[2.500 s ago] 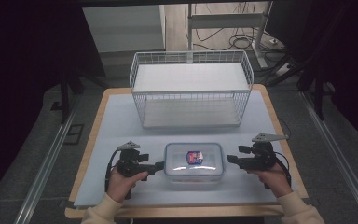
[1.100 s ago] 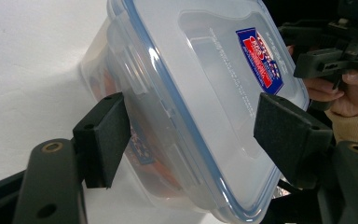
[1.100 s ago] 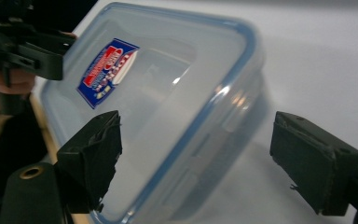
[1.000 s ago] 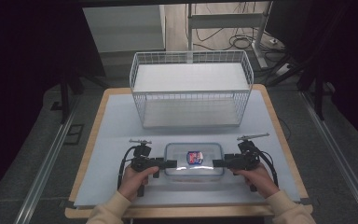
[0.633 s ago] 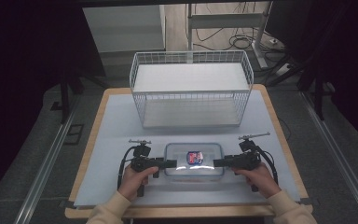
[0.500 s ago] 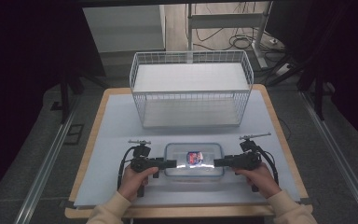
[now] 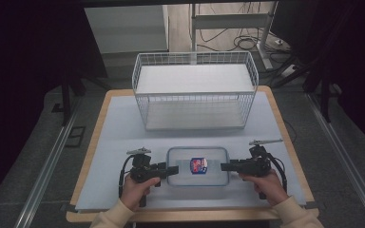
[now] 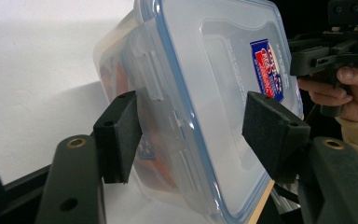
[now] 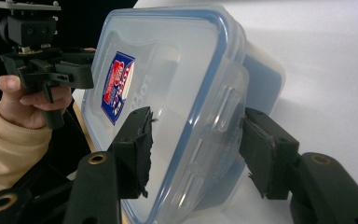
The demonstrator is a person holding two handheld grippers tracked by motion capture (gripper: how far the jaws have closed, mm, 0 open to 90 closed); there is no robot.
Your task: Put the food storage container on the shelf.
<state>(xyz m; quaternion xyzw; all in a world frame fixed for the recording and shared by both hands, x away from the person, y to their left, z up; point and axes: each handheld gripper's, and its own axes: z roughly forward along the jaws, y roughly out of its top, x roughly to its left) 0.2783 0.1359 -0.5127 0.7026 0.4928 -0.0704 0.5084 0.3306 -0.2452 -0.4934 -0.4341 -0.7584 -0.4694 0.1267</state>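
Observation:
A clear plastic food box point(image 7: 197, 166) with a blue-rimmed lid and a red and blue label lies flat near the table's front edge. My left gripper point(image 7: 173, 169) is at its left end and my right gripper point(image 7: 224, 166) at its right end, both pointing inward. In the left gripper view the open gripper point(image 8: 191, 126) straddles the box point(image 8: 205, 84) at its side latch, one jaw over the lid and one beside the wall. The right gripper point(image 9: 196, 140) straddles the opposite latch of the box point(image 9: 168, 93), its jaws close against it.
A white wire basket point(image 7: 195, 95) stands on the white mat point(image 7: 119, 128) behind the box, in the middle of the far half. The wooden table edge point(image 7: 90, 142) frames the mat. Cables trail from both grippers towards the person's hands.
Since 2.5 s ago both grippers have moved inward from the box's sides to its two ends. Over the last second nothing has visibly moved.

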